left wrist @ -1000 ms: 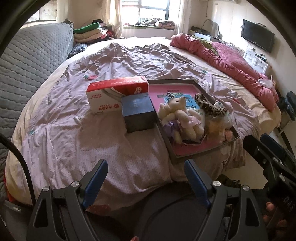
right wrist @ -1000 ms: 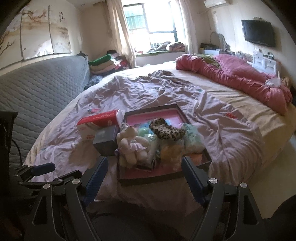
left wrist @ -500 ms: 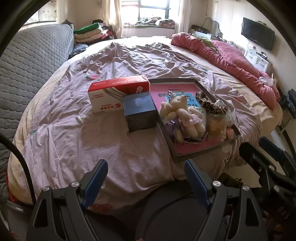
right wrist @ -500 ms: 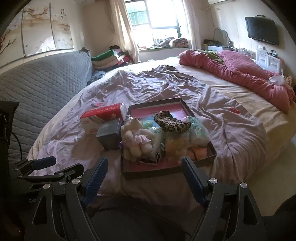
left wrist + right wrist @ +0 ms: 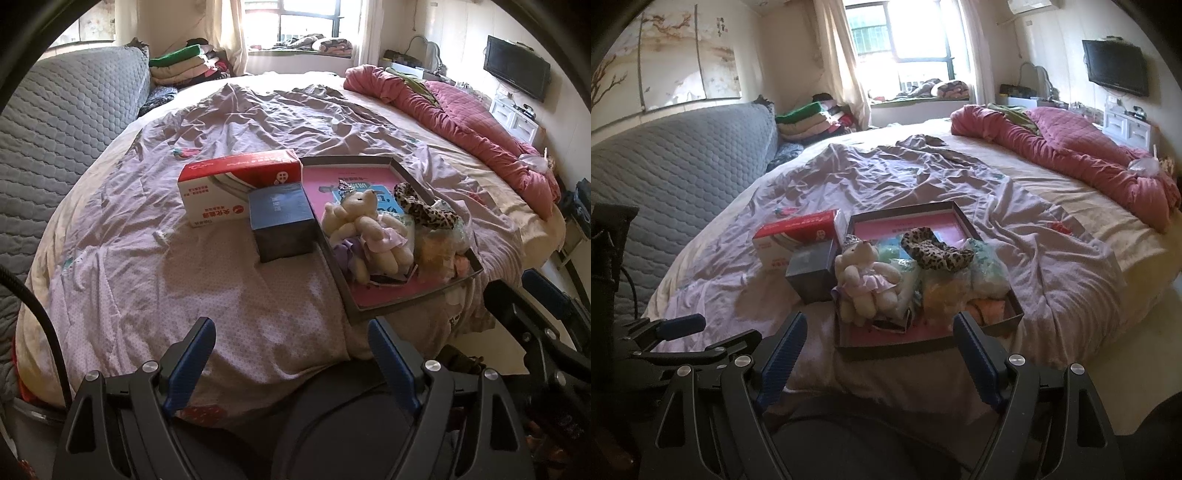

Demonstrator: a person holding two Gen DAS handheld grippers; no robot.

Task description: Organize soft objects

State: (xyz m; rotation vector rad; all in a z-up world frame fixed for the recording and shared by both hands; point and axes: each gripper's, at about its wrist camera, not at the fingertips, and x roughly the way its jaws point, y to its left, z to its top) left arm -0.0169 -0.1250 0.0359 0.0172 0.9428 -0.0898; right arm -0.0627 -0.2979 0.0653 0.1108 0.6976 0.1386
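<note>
A shallow dark tray (image 5: 391, 306) with a pink floor lies on the bed. It holds a cream plush bear (image 5: 364, 221) in a pink dress, a leopard-print soft piece (image 5: 424, 214) and several pastel soft bundles. The right wrist view shows the same tray (image 5: 905, 347), bear (image 5: 866, 280) and leopard piece (image 5: 934, 251). My left gripper (image 5: 291, 328) hangs open and empty over the near bed edge, short of the tray. My right gripper (image 5: 880, 318) is open and empty too, just in front of the tray's near rim.
A red-and-white carton (image 5: 236, 184) and a dark blue box (image 5: 282, 221) sit left of the tray. A rumpled lilac sheet (image 5: 184, 258) covers the bed, with a red quilt (image 5: 480, 125) far right and a grey quilted headboard (image 5: 66, 118) on the left.
</note>
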